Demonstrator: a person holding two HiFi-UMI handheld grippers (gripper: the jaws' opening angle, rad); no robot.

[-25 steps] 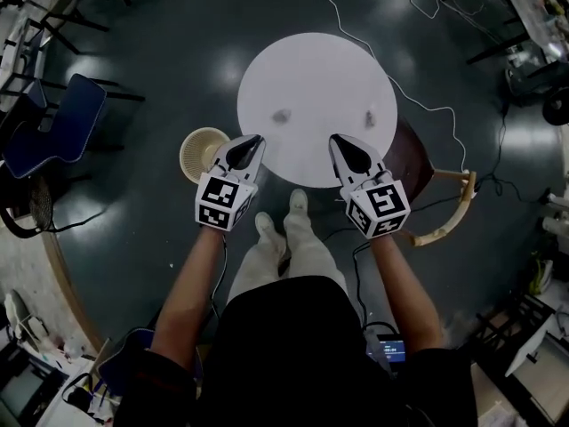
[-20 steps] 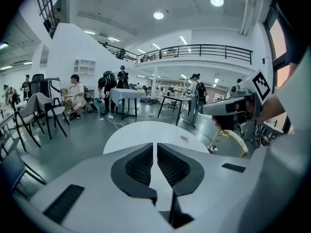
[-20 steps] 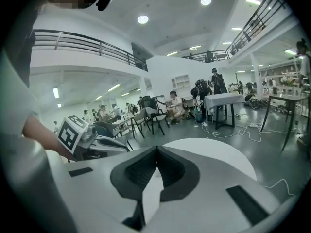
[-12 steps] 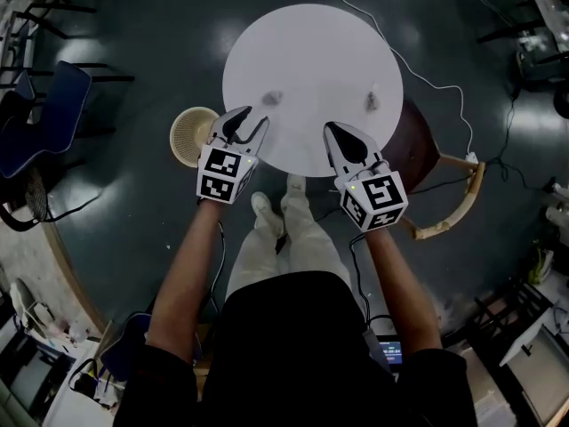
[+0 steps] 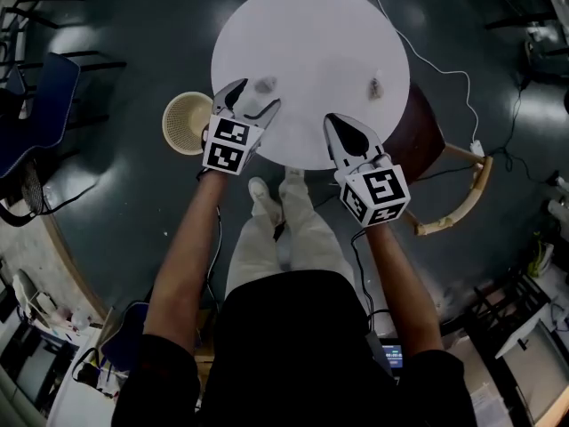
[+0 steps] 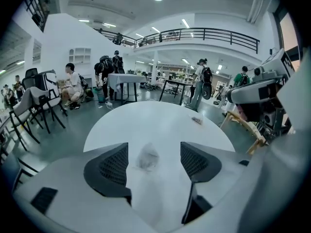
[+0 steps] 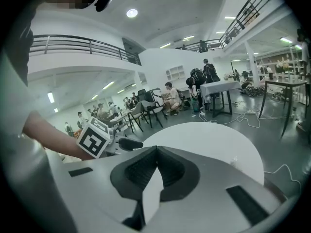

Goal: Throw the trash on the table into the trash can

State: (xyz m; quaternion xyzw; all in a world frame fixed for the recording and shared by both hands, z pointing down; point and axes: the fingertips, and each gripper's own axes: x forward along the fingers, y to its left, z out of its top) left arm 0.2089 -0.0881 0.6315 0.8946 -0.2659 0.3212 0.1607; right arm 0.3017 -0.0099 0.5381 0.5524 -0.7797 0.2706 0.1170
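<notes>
A crumpled clear wrapper lies on the round white table, near its left front edge. My left gripper reaches over that edge and its jaws are opening. In the left gripper view the wrapper sits between the two spread fingers of my left gripper, untouched. A second small scrap lies toward the table's right side. The beige basket-like trash can stands on the floor left of the table. My right gripper hangs shut and empty over the table's front edge.
A brown chair with a curved wooden arm stands right of the table. A blue chair is at far left, and a white cable runs across the dark floor. People, chairs and tables fill the hall behind.
My left gripper has moved forward over the table edge toward the wrapper, and its jaws have gone from shut to wide apart. The right gripper stays shut.
</notes>
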